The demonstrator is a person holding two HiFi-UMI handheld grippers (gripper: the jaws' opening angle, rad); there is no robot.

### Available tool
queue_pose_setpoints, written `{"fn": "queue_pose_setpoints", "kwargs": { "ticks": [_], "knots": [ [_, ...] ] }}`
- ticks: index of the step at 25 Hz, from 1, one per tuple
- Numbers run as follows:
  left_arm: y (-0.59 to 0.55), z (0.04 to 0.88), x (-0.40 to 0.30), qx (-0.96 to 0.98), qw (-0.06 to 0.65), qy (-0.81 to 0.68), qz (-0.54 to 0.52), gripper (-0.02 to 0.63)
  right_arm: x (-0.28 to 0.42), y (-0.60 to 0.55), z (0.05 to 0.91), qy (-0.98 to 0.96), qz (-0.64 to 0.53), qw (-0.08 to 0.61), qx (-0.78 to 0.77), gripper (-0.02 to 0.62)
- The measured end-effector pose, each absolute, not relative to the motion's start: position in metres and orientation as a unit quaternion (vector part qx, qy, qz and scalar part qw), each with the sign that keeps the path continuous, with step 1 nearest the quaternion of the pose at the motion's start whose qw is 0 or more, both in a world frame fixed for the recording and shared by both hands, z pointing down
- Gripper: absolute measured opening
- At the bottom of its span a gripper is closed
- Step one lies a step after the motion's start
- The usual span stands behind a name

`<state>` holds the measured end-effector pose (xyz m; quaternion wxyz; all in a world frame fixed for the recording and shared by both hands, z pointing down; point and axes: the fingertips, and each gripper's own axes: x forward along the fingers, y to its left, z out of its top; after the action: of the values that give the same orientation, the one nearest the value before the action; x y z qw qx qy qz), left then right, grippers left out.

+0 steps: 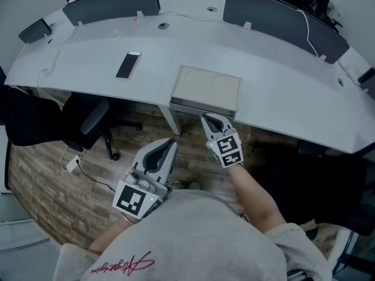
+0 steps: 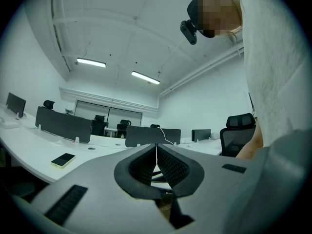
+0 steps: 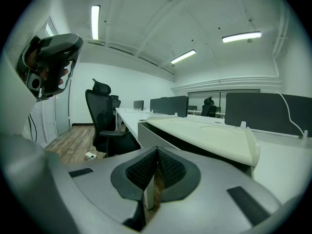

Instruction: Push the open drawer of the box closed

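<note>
A flat box with a cream lid [image 1: 206,85] lies at the front edge of the white desk [image 1: 281,92]. Its grey drawer [image 1: 202,108] faces me and sticks out slightly under the lid. My right gripper [image 1: 207,119] is shut and empty, its tips just short of the drawer front, right of centre. In the right gripper view the shut right gripper [image 3: 157,155] points at the box lid [image 3: 209,135], with the grey drawer [image 3: 156,133] below it. My left gripper [image 1: 171,141] hangs lower over the floor, apart from the box. The left gripper [image 2: 156,154] is shut and holds nothing.
A phone [image 1: 128,64] lies on the desk left of the box, also seen as the phone [image 2: 63,159]. Dark divider screens [image 1: 275,13] line the desk's far side. A black office chair [image 1: 88,122] stands under the desk at left. A desk leg [image 1: 170,122] stands below the box.
</note>
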<state>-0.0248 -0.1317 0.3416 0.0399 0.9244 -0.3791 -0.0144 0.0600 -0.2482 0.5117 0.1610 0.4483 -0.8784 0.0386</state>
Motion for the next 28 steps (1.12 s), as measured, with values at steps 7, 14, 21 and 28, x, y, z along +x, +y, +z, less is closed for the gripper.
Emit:
{"fn": "queue_pose_setpoints", "kwargs": {
  "ticks": [7,14,21,28],
  "knots": [
    [-0.133,0.341,-0.027,0.923,0.041,-0.382,-0.014,0.018,0.06,-0.252,0.511,-0.877,0.041,0.16,0.451,0.018],
    [-0.137,0.34,-0.03,0.922,0.039,-0.384,-0.017,0.018,0.062,-0.256,0.513,-0.876,0.039,0.163,0.452,0.018],
    [-0.14,0.34,-0.033,0.922,0.038,-0.384,-0.015,0.018,0.063,-0.26,0.512,-0.875,0.04,0.163,0.455,0.018],
    [-0.14,0.339,-0.034,0.923,0.037,-0.382,-0.015,0.018,0.063,-0.261,0.512,-0.875,0.036,0.167,0.454,0.018]
  ]
}}
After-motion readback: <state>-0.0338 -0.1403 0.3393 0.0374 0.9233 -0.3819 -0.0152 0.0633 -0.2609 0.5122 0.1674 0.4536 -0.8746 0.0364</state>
